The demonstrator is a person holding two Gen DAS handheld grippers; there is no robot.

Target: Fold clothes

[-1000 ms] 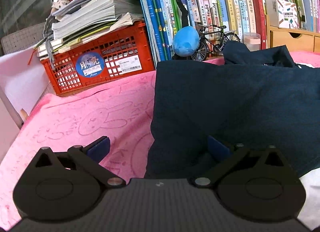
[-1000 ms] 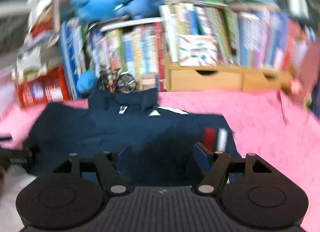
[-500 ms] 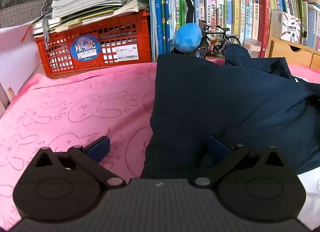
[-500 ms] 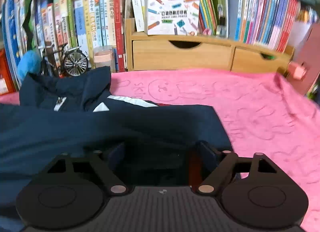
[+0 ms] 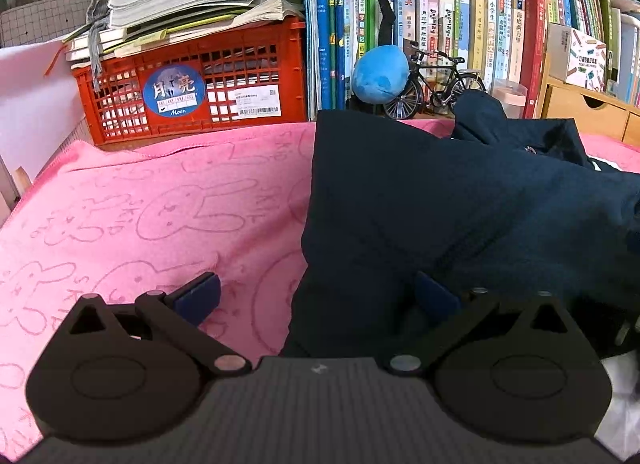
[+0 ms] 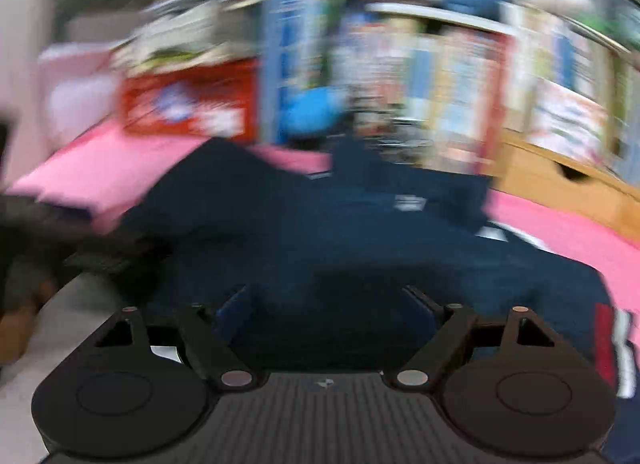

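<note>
A dark navy garment [image 5: 440, 203] with a white, red-striped trim lies spread on a pink rabbit-print towel [image 5: 160, 203]. My left gripper [image 5: 316, 292] is open over the garment's left edge. Its right finger sits above the cloth and its left finger above the towel. The right wrist view is motion-blurred. In it my right gripper [image 6: 326, 300] hovers over the near part of the navy garment [image 6: 320, 232]. Its jaws stand wide and are closing, with cloth below them and the pads not pressing on it.
A red crate [image 5: 192, 91] stacked with papers, a row of books, a blue plush ball [image 5: 380, 73] and a model bicycle [image 5: 432, 83] line the back edge. Wooden drawers [image 5: 580, 111] stand at the back right. White cloth [image 5: 620, 396] shows near right.
The right gripper has swung left across the garment, so its view is now blurred, and its jaws stand wider than a second ago. The left gripper rolled slightly and stayed in place.
</note>
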